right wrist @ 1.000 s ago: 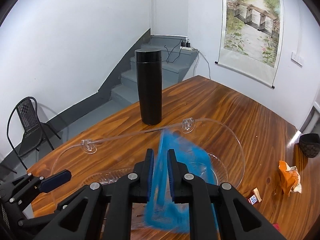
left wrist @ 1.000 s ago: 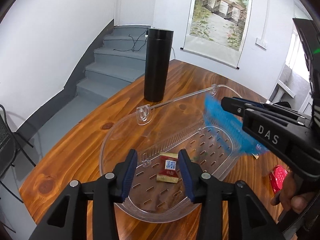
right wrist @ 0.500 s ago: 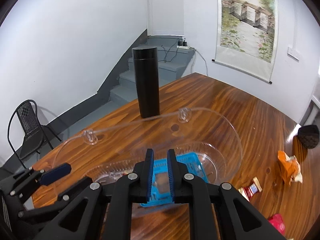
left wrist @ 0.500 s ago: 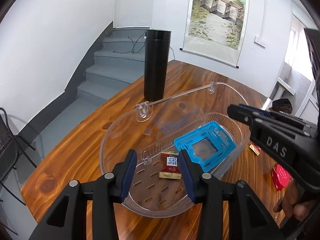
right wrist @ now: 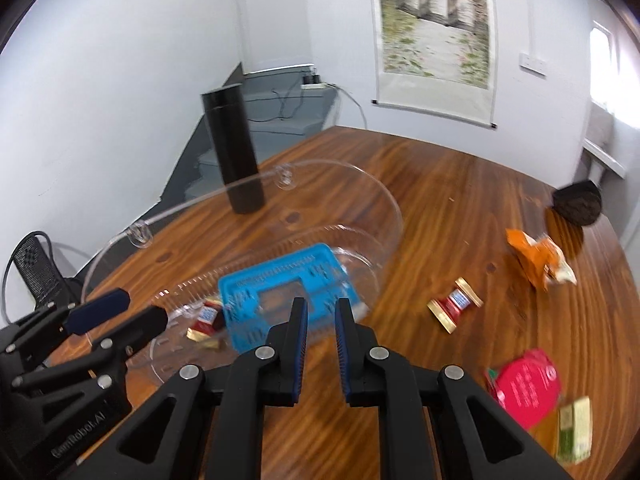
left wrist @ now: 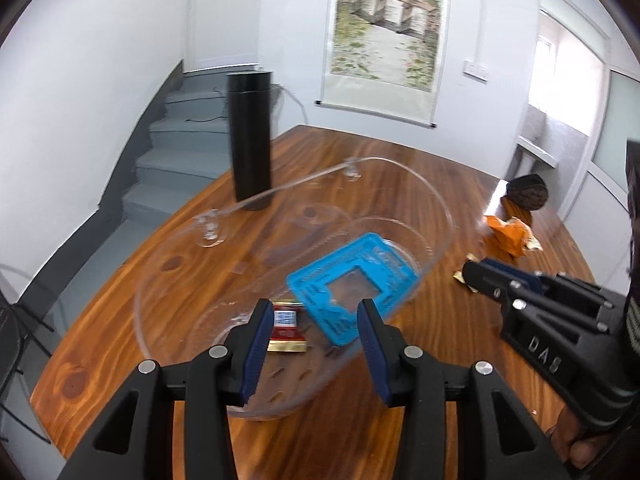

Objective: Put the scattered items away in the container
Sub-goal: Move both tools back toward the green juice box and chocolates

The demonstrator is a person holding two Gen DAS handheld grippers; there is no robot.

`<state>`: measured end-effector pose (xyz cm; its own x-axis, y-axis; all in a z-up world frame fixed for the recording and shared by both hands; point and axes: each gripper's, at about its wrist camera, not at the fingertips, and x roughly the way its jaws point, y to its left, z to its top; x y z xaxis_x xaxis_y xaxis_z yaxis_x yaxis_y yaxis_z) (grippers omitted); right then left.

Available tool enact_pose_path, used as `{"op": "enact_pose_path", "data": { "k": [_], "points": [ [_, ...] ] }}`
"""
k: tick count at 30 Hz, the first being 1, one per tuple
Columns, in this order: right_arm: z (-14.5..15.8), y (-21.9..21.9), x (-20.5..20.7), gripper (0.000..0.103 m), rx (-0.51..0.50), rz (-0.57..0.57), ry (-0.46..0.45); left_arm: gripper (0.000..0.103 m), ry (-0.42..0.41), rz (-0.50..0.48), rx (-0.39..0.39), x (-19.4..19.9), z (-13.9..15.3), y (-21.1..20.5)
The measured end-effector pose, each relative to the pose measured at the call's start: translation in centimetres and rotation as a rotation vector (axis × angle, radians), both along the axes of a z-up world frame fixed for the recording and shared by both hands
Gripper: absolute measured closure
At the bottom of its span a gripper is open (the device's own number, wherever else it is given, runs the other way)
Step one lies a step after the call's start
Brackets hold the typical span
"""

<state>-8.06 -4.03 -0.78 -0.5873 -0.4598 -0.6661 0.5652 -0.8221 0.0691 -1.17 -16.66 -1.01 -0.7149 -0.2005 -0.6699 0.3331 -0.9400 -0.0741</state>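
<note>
A clear plastic container [left wrist: 448, 216] lies on the wooden table. Inside it are a blue plastic frame [left wrist: 352, 280] [right wrist: 280, 288] and a red-and-gold candy [left wrist: 286, 330] [right wrist: 206, 320]. My left gripper [left wrist: 314, 312] [right wrist: 128, 308] hovers over the container's near end, jaws apart, with nothing pressed between the pads. My right gripper [right wrist: 320, 308] [left wrist: 476, 276] is shut and empty, just right of the container. Scattered to its right are another red-and-gold candy [right wrist: 456, 304], an orange wrapper [right wrist: 540, 260] [left wrist: 508, 236], a red round pack [right wrist: 524, 388] and a small green-yellow box [right wrist: 574, 428].
A tall black flask [left wrist: 250, 140] [right wrist: 236, 152] stands behind the container near the table's far left edge. A dark round object [right wrist: 578, 202] [left wrist: 526, 192] sits at the far right edge. Stairs drop off beyond the flask, and a black chair [right wrist: 36, 272] stands at the left.
The blue frame left my right gripper and came to rest in the container. My right gripper then drew away to the right, over the scattered items. My left gripper shifted slightly.
</note>
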Motion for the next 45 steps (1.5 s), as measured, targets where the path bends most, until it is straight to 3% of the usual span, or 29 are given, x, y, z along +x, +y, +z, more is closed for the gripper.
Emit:
{"op": "enact_pose_path", "data": {
  "k": [6,10,22,26,30,45],
  "points": [
    [-0.8,3.7,0.4,0.087,0.013,-0.095,-0.010,0.059,0.009,-0.098,0.007,-1.1,0.2,2.8],
    [-1.4,7.2,0.2,0.069,0.035,-0.187,-0.016,0.059,-0.002,-0.175,0.015,-2.1,-0.1,5.3],
    [-2.7,15.9,0.2,0.069,0.064,-0.392,-0.053,0.059,-0.070,-0.358,0.012,-5.2,-2.2,11.3],
    [-2.8,17.7,0.4,0.068,0.072,-0.433,-0.061,0.059,-0.097,-0.393,0.009,-6.9,-2.9,12.4],
    [-3.0,19.4,0.3,0.055,0.086,-0.469,-0.069,0.059,-0.124,-0.420,-0.005,-8.9,-3.9,13.1],
    [-5.3,24.4,-2.0,0.053,0.151,-0.557,-0.134,0.059,-0.169,-0.452,-0.020,-16.7,-6.3,14.6]
  ]
}}
